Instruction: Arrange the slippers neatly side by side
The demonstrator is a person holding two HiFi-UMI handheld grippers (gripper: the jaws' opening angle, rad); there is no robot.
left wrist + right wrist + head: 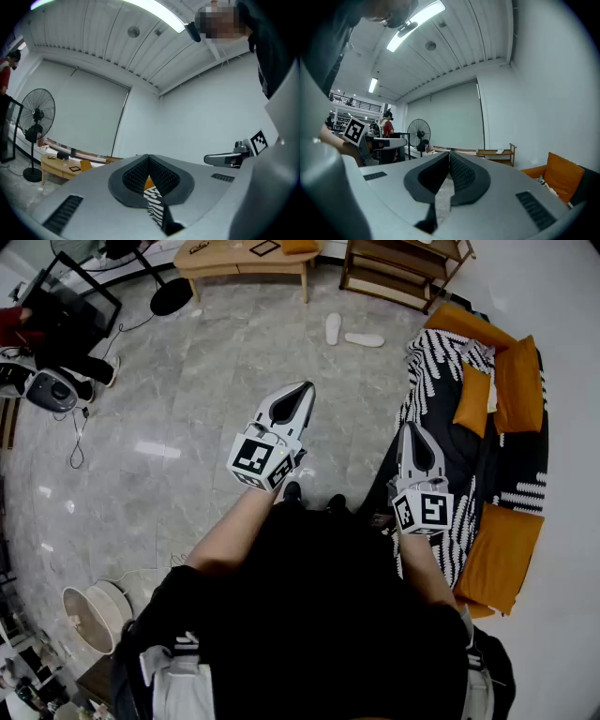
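Note:
Two white slippers lie far off on the grey marble floor near the sofa: one [333,328] points away, the other [365,338] lies crosswise beside it, the two at an angle and slightly apart. My left gripper [307,388] is held level at chest height, well short of them, jaws shut with nothing between. My right gripper [413,430] hangs over the sofa's edge, also shut and empty. In the left gripper view the tips [149,156] meet; in the right gripper view the tips [449,153] meet too. Neither gripper view shows the slippers.
A sofa [441,381] with a black-and-white throw and orange cushions [518,382] runs along the right. A wooden table [246,259] and a low shelf [403,268] stand at the back. A standing fan's base [172,296] and cables lie at the left, with a round vacuum [52,390].

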